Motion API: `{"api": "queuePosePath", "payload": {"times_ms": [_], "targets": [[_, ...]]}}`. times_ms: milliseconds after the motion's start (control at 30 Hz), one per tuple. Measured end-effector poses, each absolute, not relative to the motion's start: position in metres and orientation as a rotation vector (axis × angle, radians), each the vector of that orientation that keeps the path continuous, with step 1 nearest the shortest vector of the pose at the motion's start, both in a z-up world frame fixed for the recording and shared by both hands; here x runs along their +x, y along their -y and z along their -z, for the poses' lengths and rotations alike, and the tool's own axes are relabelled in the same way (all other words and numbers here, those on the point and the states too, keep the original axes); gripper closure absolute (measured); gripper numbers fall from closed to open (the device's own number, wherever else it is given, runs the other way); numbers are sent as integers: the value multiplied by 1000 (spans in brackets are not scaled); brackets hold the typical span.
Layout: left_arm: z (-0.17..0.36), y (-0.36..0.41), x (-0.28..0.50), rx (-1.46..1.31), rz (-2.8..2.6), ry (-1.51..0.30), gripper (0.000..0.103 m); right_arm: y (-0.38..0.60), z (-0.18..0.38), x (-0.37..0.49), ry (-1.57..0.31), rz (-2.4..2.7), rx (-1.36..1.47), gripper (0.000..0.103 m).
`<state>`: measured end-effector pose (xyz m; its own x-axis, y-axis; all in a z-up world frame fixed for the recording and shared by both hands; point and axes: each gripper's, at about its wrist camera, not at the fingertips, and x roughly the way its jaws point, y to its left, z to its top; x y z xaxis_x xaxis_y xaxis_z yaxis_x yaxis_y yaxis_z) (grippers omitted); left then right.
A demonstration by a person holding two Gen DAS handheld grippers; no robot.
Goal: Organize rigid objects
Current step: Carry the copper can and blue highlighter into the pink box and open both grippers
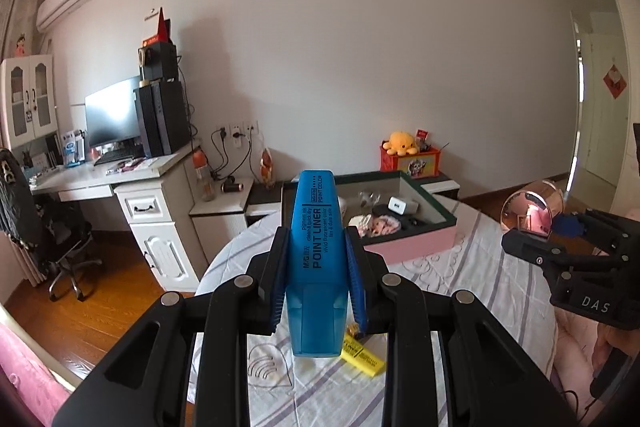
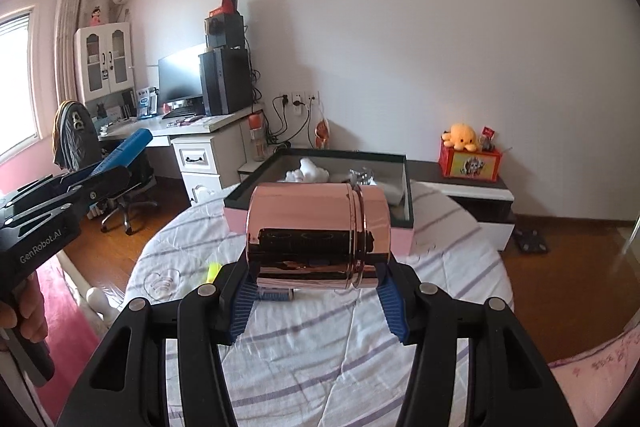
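Note:
My left gripper [image 1: 318,267] is shut on a blue highlighter [image 1: 314,247] that points away from me, raised above the bed. My right gripper [image 2: 316,279] is shut on a shiny rose-gold tin [image 2: 318,231] lying sideways between its blue pads. Ahead of both stands the open pink box [image 1: 412,247] with small items inside, also seen as the pink box [image 2: 400,241] behind the tin. In the left wrist view the right gripper [image 1: 532,235] and the tin [image 1: 528,211] show at the right. In the right wrist view the left gripper [image 2: 100,179] with the highlighter [image 2: 128,147] shows at the left.
A yellow highlighter [image 1: 362,353] lies on the striped bedsheet [image 1: 460,287] below my left gripper; the yellow highlighter [image 2: 213,271] shows left of the tin. A desk [image 1: 120,179] with a monitor, an office chair [image 1: 52,239] and a low cabinet [image 2: 472,199] with a plush toy line the wall.

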<state>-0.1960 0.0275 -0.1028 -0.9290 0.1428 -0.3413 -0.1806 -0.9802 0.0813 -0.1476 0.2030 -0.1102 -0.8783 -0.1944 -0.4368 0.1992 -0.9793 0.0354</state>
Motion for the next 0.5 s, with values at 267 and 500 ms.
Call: {"api": "queuePosePath", "payload": {"times_ms": [267,500], "targets": [[91,-36,-221,-474,-2930,-215,76,-206,93,-164,-70,2875,641,48],[91,-47,-274,-508,-2904,-235,76,-212,82,-201,-123,2884,632,48]]}}
